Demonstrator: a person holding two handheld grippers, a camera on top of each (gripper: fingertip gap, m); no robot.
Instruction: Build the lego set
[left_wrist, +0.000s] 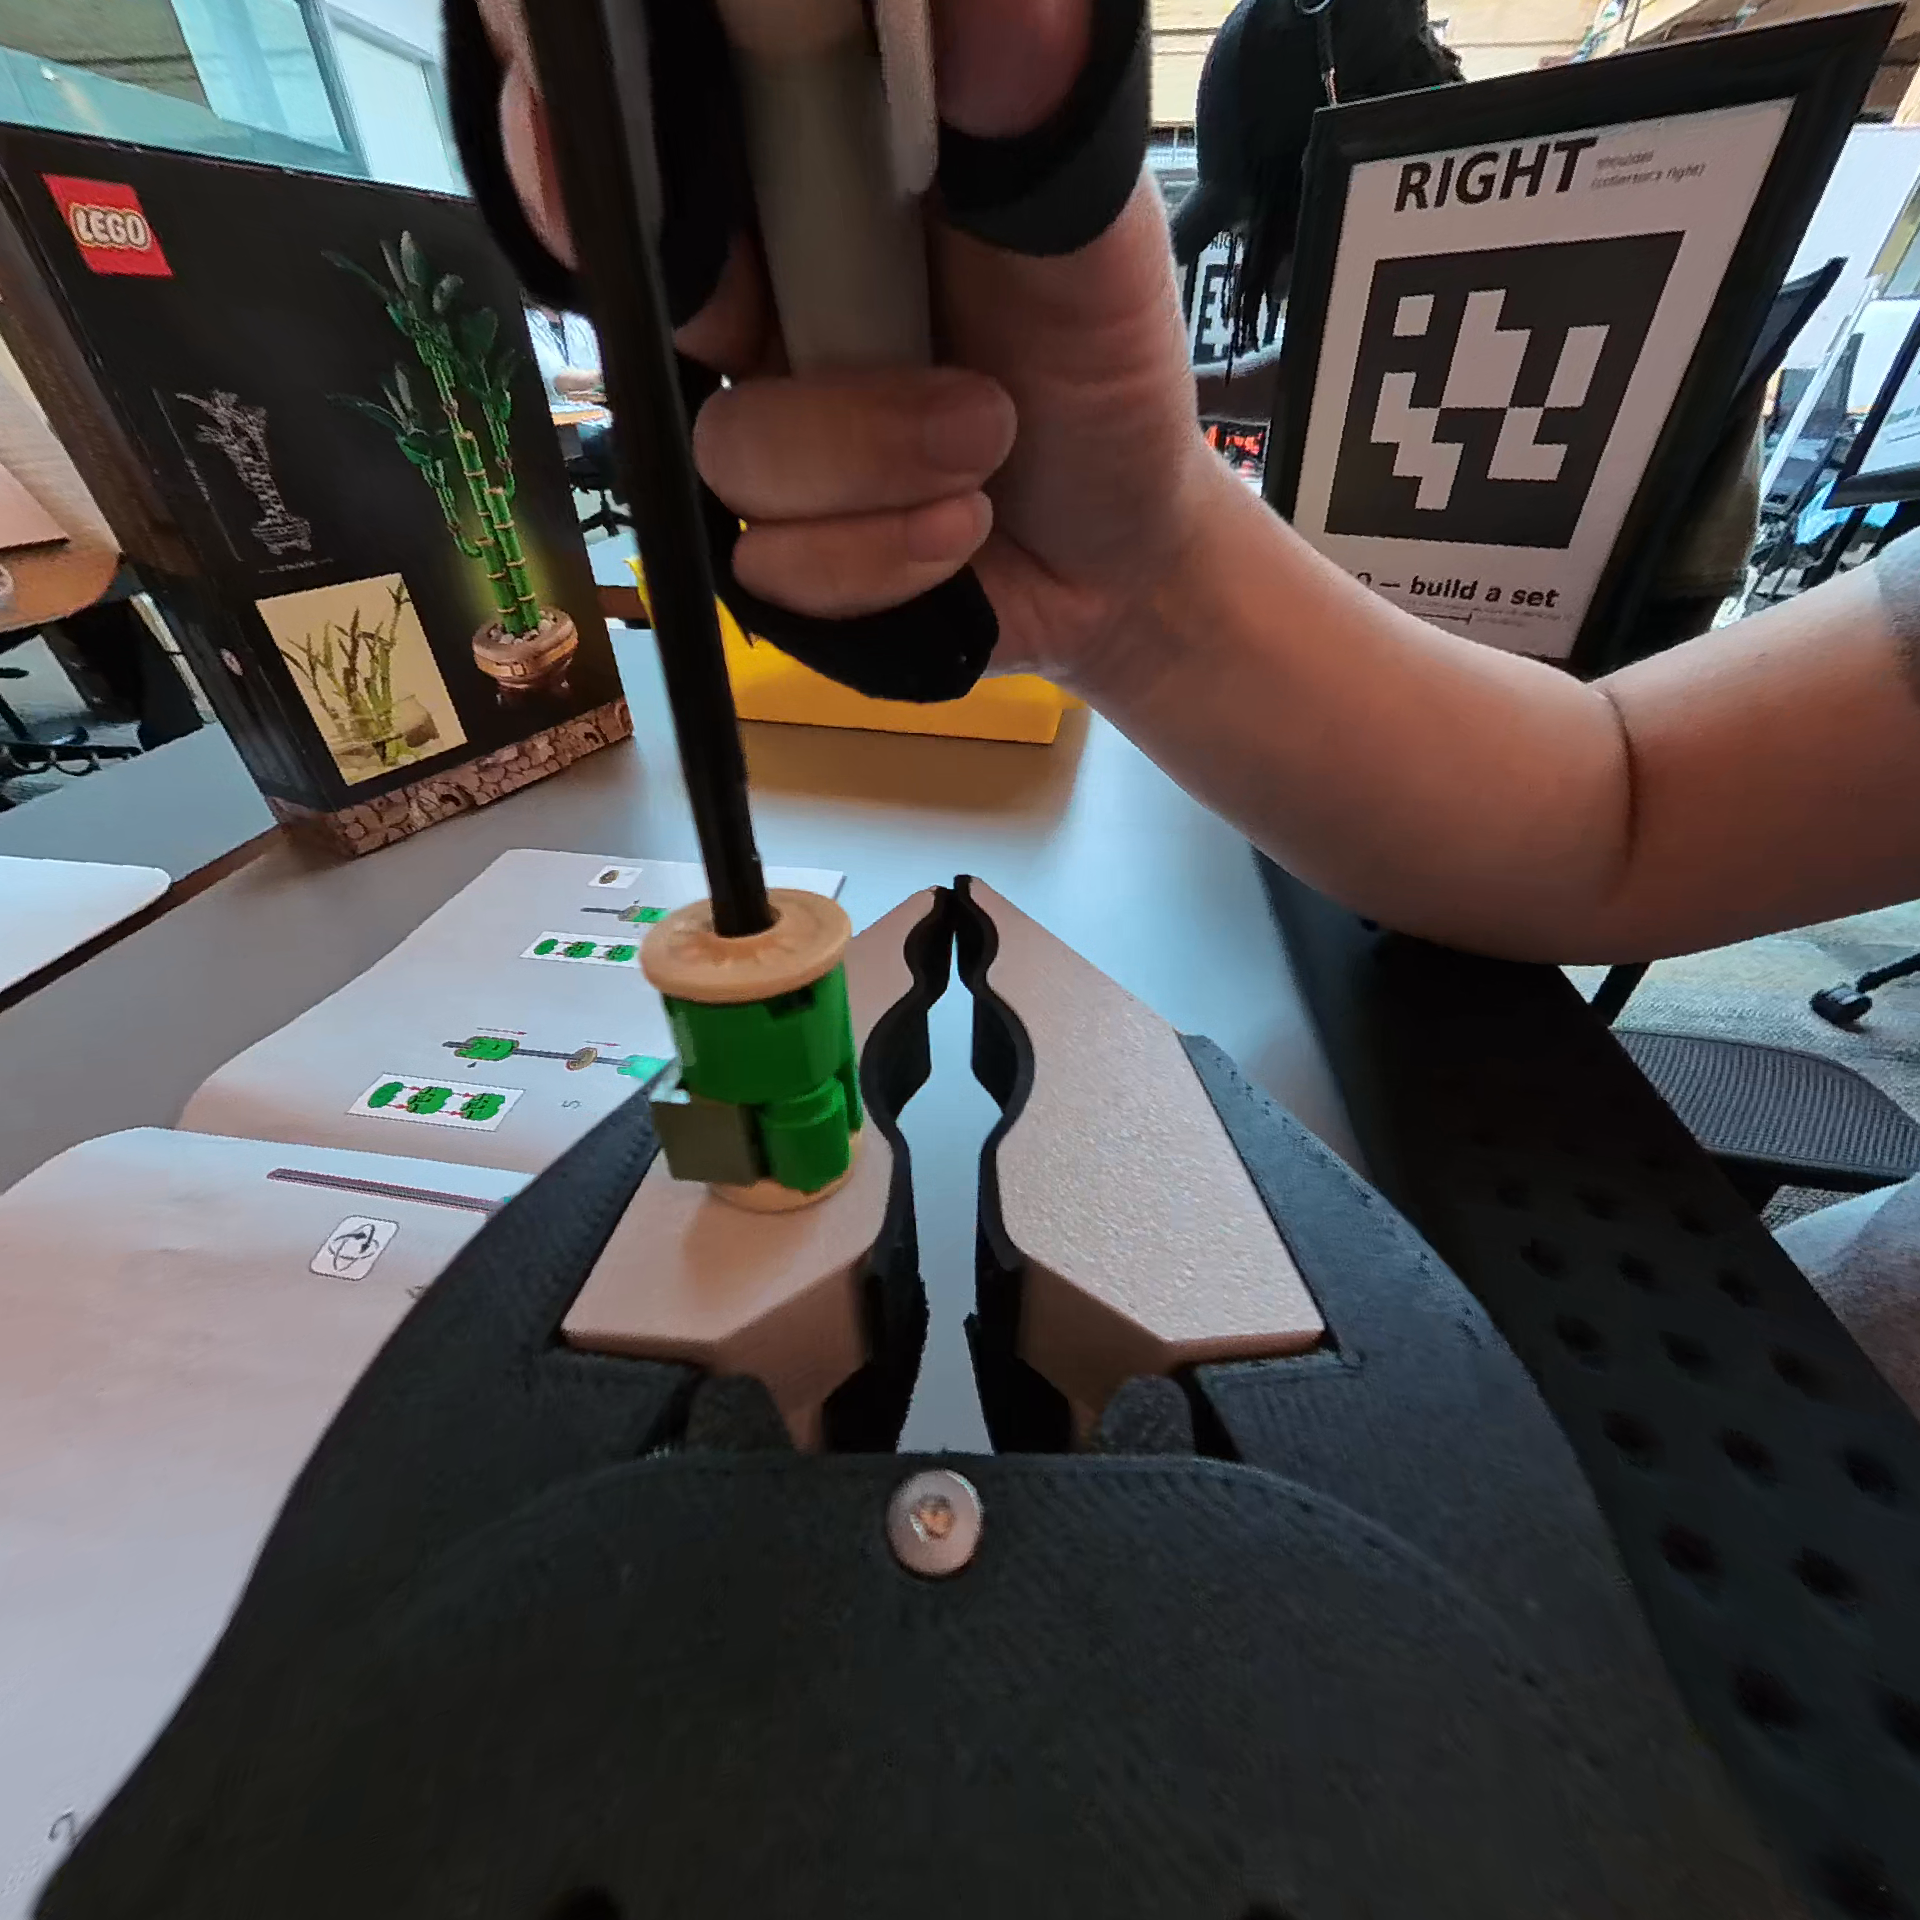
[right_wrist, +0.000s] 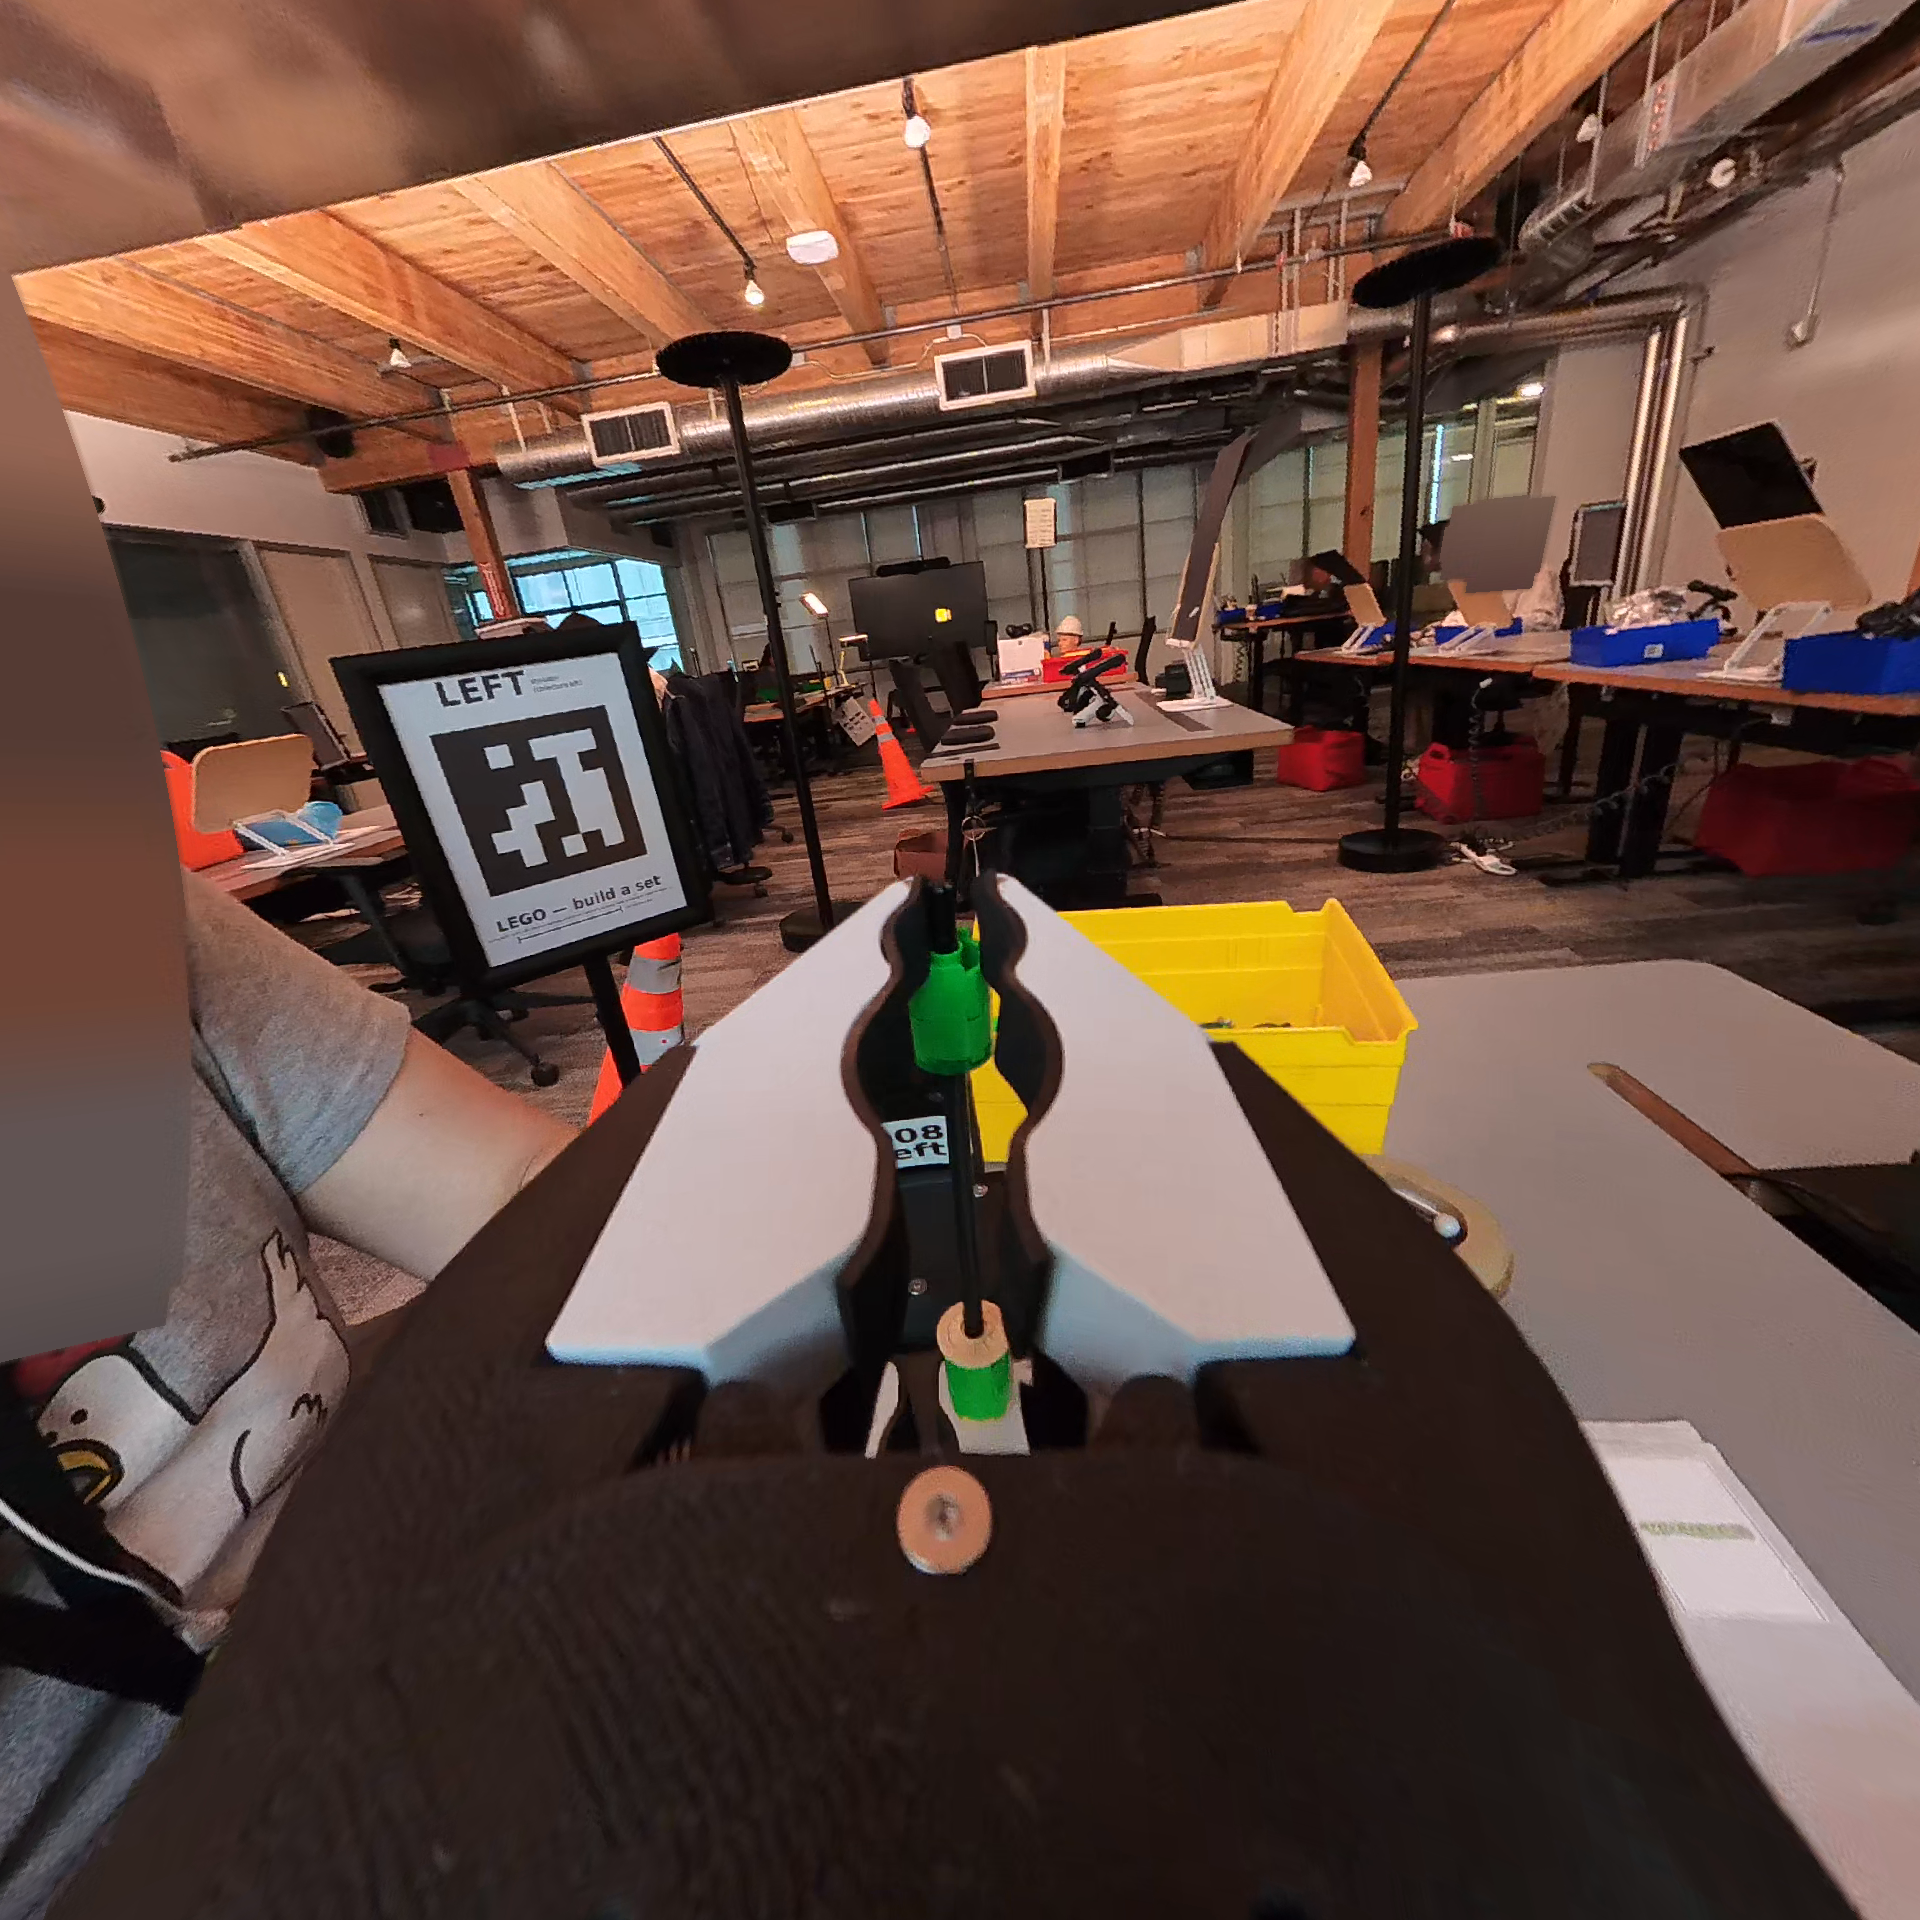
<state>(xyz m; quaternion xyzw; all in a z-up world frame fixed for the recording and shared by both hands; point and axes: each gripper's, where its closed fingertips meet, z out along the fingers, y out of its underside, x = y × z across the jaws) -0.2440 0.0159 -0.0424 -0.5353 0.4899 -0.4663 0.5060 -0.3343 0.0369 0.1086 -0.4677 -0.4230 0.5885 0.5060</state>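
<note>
My left gripper (left_wrist: 956, 896) is shut and empty, low over the grey table (left_wrist: 1091, 831). A green lego segment (left_wrist: 764, 1060) capped by tan discs stands on the top face of its left finger. A black rod (left_wrist: 675, 582) runs up from the segment toward the hand (left_wrist: 987, 468) holding the other gripper. My right gripper (right_wrist: 954, 904) is shut on the rod at a green piece (right_wrist: 948, 1003) near its tips. The rod hangs down between the fingers to the lower segment (right_wrist: 977, 1377).
An open instruction booklet (left_wrist: 416, 1039) lies left of the left gripper. The lego box (left_wrist: 312, 499) stands behind it. A yellow bin (right_wrist: 1247, 997) of parts sits at the table's far side. Framed marker signs (left_wrist: 1507, 364) (right_wrist: 530, 800) stand by the table. My right fingertips sit around 15 cm from my left ones.
</note>
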